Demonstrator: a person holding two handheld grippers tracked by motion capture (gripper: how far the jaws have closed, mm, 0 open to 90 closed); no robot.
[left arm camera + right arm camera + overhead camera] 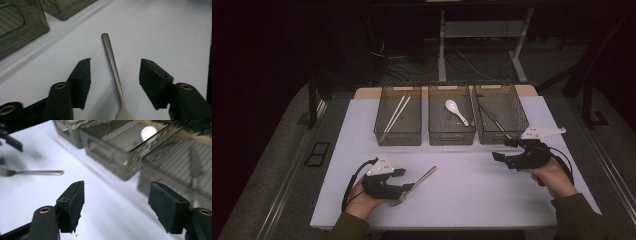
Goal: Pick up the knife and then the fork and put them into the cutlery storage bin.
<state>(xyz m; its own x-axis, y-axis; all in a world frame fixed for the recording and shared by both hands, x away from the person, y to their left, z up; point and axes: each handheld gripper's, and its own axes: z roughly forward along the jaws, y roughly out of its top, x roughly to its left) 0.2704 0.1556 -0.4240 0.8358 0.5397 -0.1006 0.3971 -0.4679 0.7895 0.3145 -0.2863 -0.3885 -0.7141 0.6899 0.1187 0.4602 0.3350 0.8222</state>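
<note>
Three smoky see-through bins stand side by side at the far edge of the white worktop: the left bin holds one pair of pale chopsticks lying aslant, the middle bin holds one white spoon, and the right bin holds a thin dark metal utensil whose kind I cannot make out. One fork lies on the worktop in front of the bins, on the person's left side. It is matte grey metal with a long, slim, flat handle that is rounded at its far end and narrows toward a neck before widening into the head; in the high view the tines point toward the person and the handle slants away to the right. Two hand-held grippers are in use. The left hand-held gripper sits low over the fork, its two black pads straddling the neck of the handle with clear white worktop showing on either side, so the jaws stand apart and do not press on the metal. The right hand-held gripper is held near the front of the right bin, well apart from the fork, with its jaws wide and nothing between them.
</note>
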